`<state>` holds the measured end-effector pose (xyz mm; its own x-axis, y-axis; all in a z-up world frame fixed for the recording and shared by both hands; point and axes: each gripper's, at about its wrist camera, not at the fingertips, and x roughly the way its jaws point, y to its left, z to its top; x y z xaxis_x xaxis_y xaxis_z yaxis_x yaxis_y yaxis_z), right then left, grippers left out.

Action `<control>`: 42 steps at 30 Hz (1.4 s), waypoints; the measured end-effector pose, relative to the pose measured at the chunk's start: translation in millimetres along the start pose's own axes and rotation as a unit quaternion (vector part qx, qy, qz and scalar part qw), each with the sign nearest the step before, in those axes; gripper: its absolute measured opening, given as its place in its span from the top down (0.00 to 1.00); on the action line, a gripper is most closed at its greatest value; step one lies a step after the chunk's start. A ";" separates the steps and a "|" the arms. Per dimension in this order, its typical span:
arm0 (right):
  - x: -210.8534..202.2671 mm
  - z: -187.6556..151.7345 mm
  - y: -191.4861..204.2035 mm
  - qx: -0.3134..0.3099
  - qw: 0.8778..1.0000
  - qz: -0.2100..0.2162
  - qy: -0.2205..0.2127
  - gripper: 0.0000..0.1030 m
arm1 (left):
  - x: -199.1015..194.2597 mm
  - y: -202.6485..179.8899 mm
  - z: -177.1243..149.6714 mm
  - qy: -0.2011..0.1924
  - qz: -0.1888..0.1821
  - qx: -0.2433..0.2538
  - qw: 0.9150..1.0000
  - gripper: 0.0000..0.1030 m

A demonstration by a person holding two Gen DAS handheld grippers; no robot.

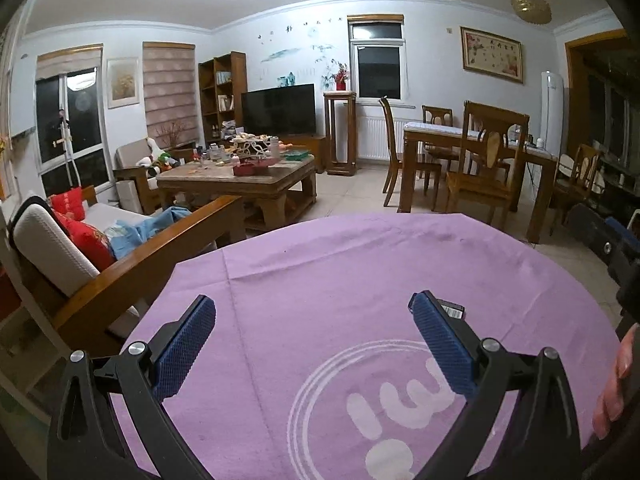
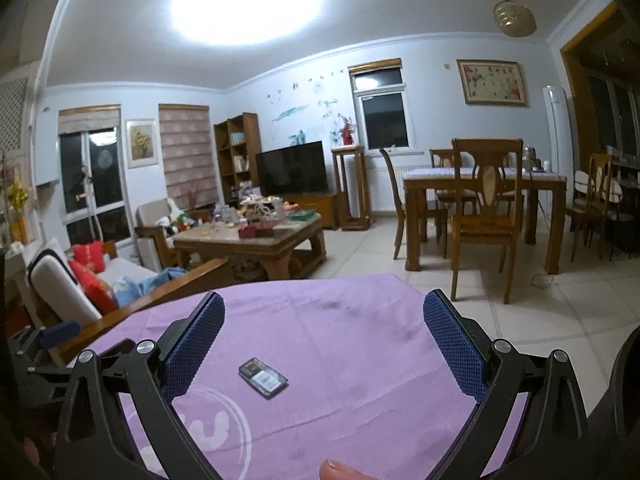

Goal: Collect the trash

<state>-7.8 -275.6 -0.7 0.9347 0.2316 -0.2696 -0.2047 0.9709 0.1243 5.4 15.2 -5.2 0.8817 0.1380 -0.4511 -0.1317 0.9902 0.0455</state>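
Both the left gripper [image 1: 312, 312] and right gripper [image 2: 324, 308] hover spread wide and empty over the purple cloth [image 2: 352, 344], the small dark packet [image 2: 263, 377] lying lower centre, seemingly lined up for pickup

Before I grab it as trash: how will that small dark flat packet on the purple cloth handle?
The small dark packet lies flat, so it likely won't roll. It looks thin and light; pushing may slide it or bunch the purple cloth. Its glossy face may slip.

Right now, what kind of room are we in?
Most likely a home's living and dining room. There is a television behind a cluttered coffee table, a sofa with red cushions, and a wooden dining table with chairs.
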 end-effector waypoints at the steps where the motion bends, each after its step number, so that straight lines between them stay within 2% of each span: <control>1: -1.1 1.0 0.5 0.000 1.000 0.001 -0.001 0.05 | 1.3 0.8 -0.3 -0.001 -0.002 -0.001 1.000 0.05; 13: -5.7 2.8 2.7 -0.003 1.000 0.003 -0.009 0.05 | -2.6 3.5 1.5 -0.010 0.009 -0.006 1.000 0.05; 42: -8.1 5.6 7.4 -0.005 1.000 0.001 -0.007 0.05 | -6.9 4.1 -0.3 -0.016 0.008 -0.017 1.000 0.05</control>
<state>-15.3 -270.6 7.8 0.9383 0.2326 -0.2559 -0.2093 0.9710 0.1152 -1.4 18.3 -2.1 0.8931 0.1542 -0.4225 -0.1602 0.9868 0.0215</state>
